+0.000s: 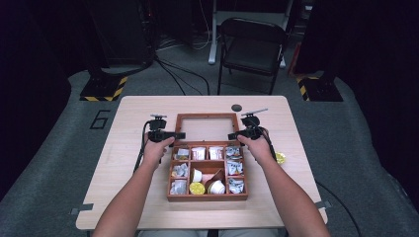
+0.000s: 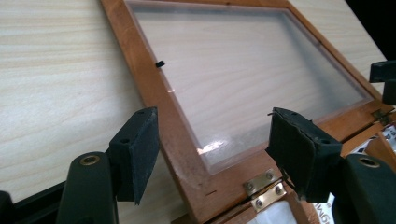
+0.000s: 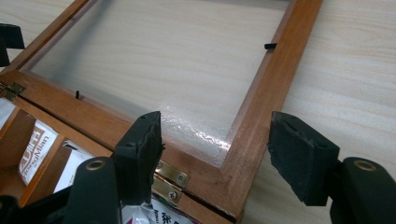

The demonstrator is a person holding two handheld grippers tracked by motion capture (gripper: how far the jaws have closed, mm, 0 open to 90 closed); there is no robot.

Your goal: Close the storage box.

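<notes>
Forearms come in from six o'clock of the high view, each hand bearing a gripper at a near corner of the lid (image 1: 207,127) of a wooden box (image 1: 207,196). That lid lies flat on the table (image 1: 123,163), swung back to twelve o'clock of the open box — a reddish-brown wooden frame around a clear pane, with the pale table grain showing through it. The box has compartments holding white sachets, small cups and a yellow round piece.

Seen from above, the left gripper (image 1: 179,135) sits at nine o'clock of the lid and the right gripper (image 1: 232,135) at three o'clock, both pointing inward.

Up close, the left gripper (image 2: 212,147) stands partly open, its black pads on either side of the frame's corner and clear of the wood — a brass hinge (image 2: 265,188) shows just below. From its own camera the right gripper (image 3: 215,149) is likewise partly open, straddling the opposite corner without pressing it, above another brass hinge (image 3: 170,183) and printed sachets (image 3: 35,151).
</notes>
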